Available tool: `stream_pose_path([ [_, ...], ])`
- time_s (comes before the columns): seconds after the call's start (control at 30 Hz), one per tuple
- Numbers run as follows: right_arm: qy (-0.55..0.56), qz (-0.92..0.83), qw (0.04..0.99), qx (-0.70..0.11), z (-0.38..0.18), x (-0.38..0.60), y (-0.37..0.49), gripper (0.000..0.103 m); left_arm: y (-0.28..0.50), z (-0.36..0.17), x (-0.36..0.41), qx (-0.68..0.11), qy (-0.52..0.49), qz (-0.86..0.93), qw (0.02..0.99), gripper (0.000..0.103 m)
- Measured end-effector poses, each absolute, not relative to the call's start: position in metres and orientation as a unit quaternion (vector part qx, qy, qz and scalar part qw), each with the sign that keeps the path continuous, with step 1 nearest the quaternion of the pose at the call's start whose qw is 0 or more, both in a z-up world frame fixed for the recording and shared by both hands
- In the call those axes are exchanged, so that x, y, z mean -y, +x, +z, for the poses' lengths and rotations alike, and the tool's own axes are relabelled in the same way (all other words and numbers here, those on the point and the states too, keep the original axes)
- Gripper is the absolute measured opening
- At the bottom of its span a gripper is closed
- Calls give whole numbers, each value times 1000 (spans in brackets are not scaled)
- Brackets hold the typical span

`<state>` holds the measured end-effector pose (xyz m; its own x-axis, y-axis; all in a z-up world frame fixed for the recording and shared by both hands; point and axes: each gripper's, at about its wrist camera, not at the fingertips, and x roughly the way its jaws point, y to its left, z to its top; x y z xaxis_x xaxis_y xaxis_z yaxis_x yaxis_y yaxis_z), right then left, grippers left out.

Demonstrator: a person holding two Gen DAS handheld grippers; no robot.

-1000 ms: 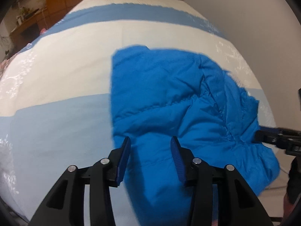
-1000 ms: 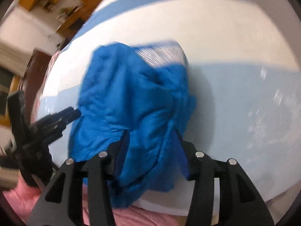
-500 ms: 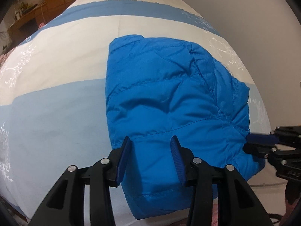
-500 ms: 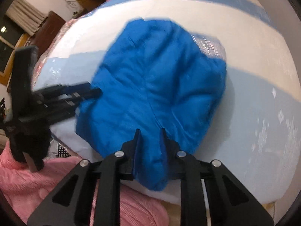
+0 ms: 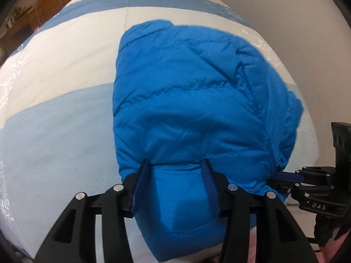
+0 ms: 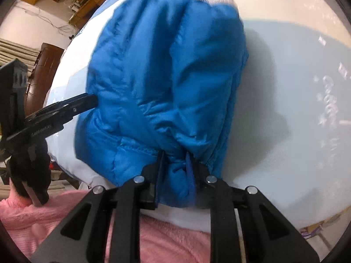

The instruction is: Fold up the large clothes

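Striped bedding (image 5: 65,131) in pale blue, white and deeper blue covers the bed where I am working, with a plain wall to one side and wooden furniture beyond. Lying near the bed's closest edge is a puffy bright blue jacket (image 5: 197,100), already bundled into a thick, rounded heap. My left gripper (image 5: 173,175) has its fingers spread, straddling the jacket's near hem without pinching it. My right gripper (image 6: 174,162) is squeezed tight on a bunched fold at the jacket's other near corner. Holding both near corners probably lets me lift the hem evenly for the next fold. Pink fleece (image 6: 171,241) shows below my right gripper.
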<state>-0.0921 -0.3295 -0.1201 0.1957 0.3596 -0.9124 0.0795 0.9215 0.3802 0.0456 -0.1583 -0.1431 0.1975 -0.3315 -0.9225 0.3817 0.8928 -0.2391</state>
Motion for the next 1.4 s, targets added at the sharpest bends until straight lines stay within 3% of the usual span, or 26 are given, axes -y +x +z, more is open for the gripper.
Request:
stream_pose_path([
  [0.07, 169, 94, 765, -614, -98, 330, -90, 24, 55, -128, 147, -586, -2, -229, 777, 48],
  [0.17, 129, 86, 797, -584, -62, 324, -71, 41, 79, -101, 134, -559, -21, -224, 798, 48],
  [0.3, 88, 89, 824, -552, -44, 308, -27, 40, 111, -93, 138, -546, -30, -207, 812, 48],
  [0.47, 63, 27, 823, -564, -78, 299, 17, 36, 132, -110, 169, -548, -19, -195, 814, 48],
  [0.67, 101, -8, 814, -571, -123, 332, 31, 39, 153, -152, 181, -584, -21, -193, 788, 49],
  [0.97, 137, -16, 834, -535, -157, 353, 23, 39, 154, -181, 191, -568, 3, -189, 801, 50],
  [1.4, 145, 18, 857, -494, -100, 342, -49, 40, 80, -115, 152, -512, -12, -178, 840, 47],
])
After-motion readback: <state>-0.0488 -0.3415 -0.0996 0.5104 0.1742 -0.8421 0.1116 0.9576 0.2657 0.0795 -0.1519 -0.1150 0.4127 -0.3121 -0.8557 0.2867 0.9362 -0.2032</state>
